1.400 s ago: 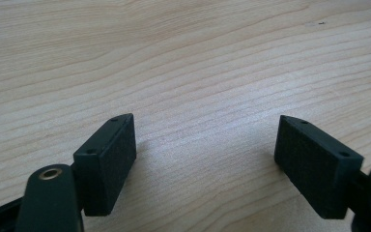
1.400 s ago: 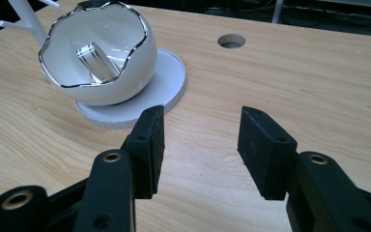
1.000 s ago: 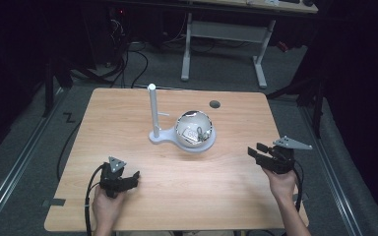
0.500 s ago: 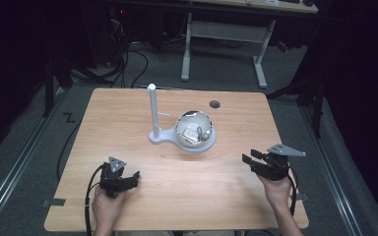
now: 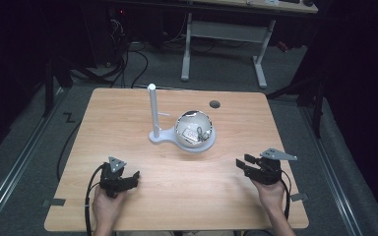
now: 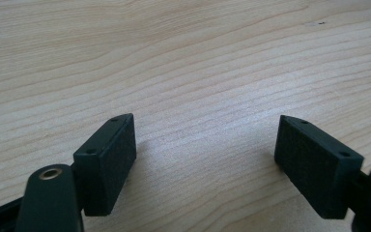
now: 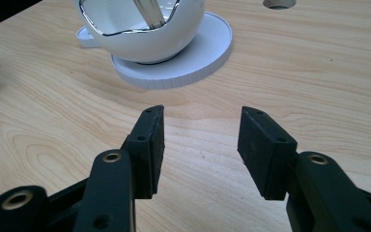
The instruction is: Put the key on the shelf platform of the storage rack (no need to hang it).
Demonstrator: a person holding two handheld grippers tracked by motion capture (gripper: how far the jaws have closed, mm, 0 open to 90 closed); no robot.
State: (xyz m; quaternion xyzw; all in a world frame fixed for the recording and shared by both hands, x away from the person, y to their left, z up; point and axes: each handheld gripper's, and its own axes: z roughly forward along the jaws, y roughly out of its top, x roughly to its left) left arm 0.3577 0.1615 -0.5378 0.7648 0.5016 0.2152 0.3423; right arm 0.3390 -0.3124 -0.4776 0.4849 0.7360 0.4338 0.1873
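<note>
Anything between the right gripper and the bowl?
No: bare tabletop between the right gripper and the bowl, in the right gripper view.

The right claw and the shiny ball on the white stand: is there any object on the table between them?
No, nothing visible stands between them. In the right gripper view, bare wood lies between the open right claw and the shiny ball on its white stand. In the high view the table shows no object along that path.
</note>
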